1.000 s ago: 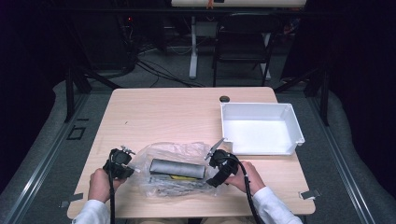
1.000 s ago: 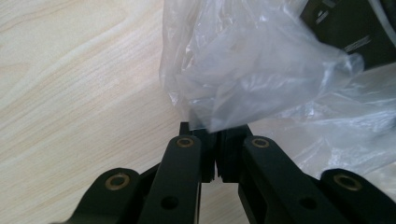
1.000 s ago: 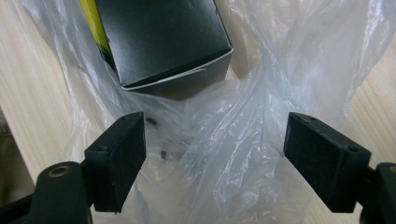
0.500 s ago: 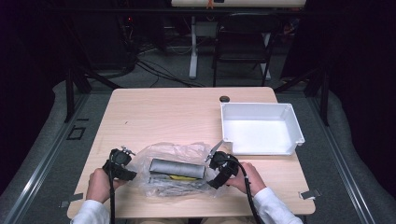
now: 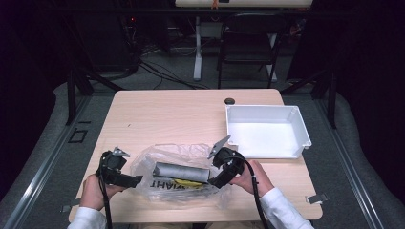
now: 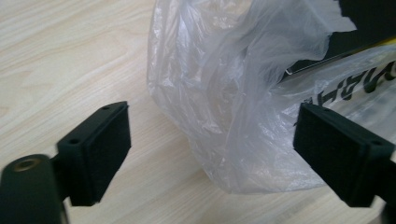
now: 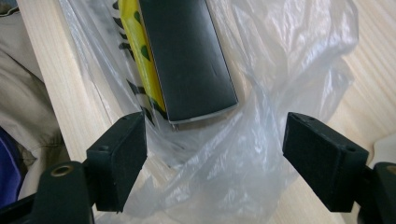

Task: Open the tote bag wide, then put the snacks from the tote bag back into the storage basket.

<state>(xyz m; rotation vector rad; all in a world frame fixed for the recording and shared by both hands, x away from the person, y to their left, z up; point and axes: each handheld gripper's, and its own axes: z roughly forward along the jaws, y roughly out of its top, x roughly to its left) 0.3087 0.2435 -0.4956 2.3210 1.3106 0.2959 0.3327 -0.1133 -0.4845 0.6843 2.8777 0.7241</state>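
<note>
left fingers: the left gripper (image 5: pixel 136 180) has just been opening, and its pads (image 6: pixel 100 151) now stand wide apart. Bag film bulges between them, but neither pad presses on it, so it's let go.
right fingers: the right gripper (image 5: pixel 216 182) is spread wide too. Its pads (image 7: pixel 122 156) sit either side of loose film, nothing pinched.
left hand: the hand (image 5: pixel 93 191) sits at the near-left table (image 5: pixel 167 114) edge, gripper nose just beside the bag's left end.
bag: a clear plastic bag (image 5: pixel 179 174) lies crumpled near the front edge, between the two grippers.
box: a dark flat box (image 7: pixel 187 56) lies inside the bag on a yellow printed panel, its near end toward the right gripper.
tray: a white tray (image 5: pixel 267 131) sits at the far right, empty and well apart from the bag.
risk 1: my guess is a re-grab takes one thin layer, so the film stretches or slides out.
risk 2: clamp too deep on the right and you'd probably pinch box plus film, which drags the whole lot.
risk 3: the bag's close to the front edge, so a lopsided tug could pull it off.
</note>
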